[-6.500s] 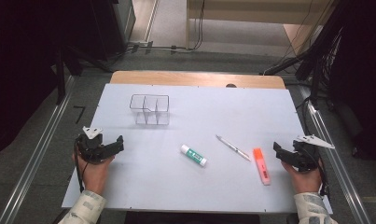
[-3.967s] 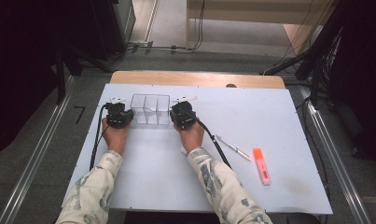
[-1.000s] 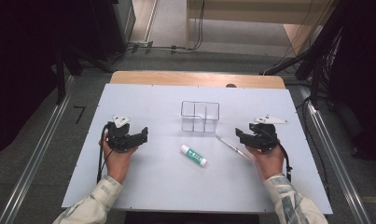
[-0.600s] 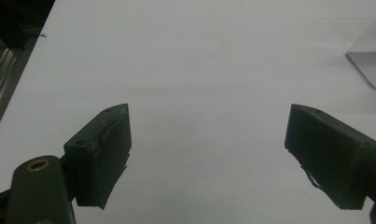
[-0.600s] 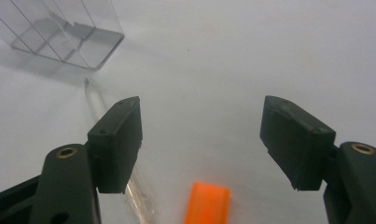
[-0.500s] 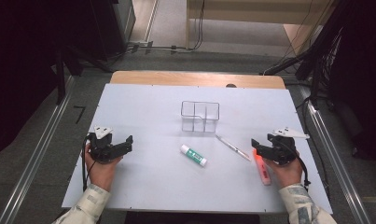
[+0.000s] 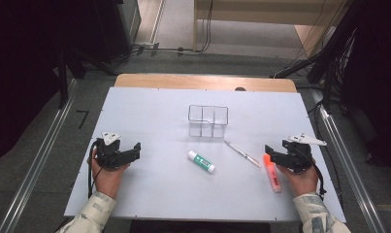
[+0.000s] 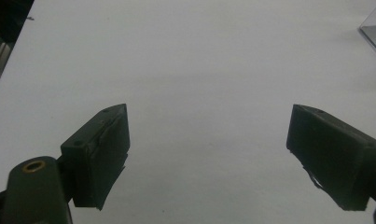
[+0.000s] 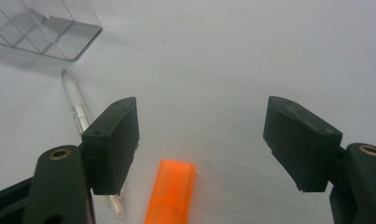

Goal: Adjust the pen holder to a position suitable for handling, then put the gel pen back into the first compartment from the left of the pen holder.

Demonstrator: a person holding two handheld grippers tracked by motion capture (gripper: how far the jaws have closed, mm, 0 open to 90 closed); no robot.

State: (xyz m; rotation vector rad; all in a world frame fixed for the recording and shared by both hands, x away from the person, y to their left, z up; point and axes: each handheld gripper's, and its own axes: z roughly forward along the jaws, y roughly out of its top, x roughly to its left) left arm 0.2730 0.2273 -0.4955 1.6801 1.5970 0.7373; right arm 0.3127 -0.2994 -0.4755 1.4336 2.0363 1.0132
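A clear plastic organiser point(image 7: 208, 121) with compartments stands in the middle of the white table point(image 7: 149, 116). In front of it lie a white and green glue stick point(image 7: 201, 161), a silver pen point(image 7: 242, 153) and an orange highlighter point(image 7: 272, 173). My left gripper point(image 7: 134, 150) rests open at the left of the table, holding nothing. My right gripper point(image 7: 271, 152) is open at the right, just above the highlighter's near end. In the right gripper view the highlighter point(image 9: 170, 191) lies between the jaws, the pen point(image 9: 79, 113) passes by the left jaw, and the organiser point(image 9: 41, 28) is far left.
The table's wooden far edge point(image 7: 205, 82) borders a grey floor with cables. Metal rails point(image 7: 35, 165) run along both sides. In the left gripper view point(image 8: 209, 154) bare white table lies ahead, with the organiser's corner point(image 8: 374, 33) at the far right.
The organiser has been shifted from the left-middle to the centre of the table. Since then both grippers have drawn back outward and toward the near edge, open and holding nothing.
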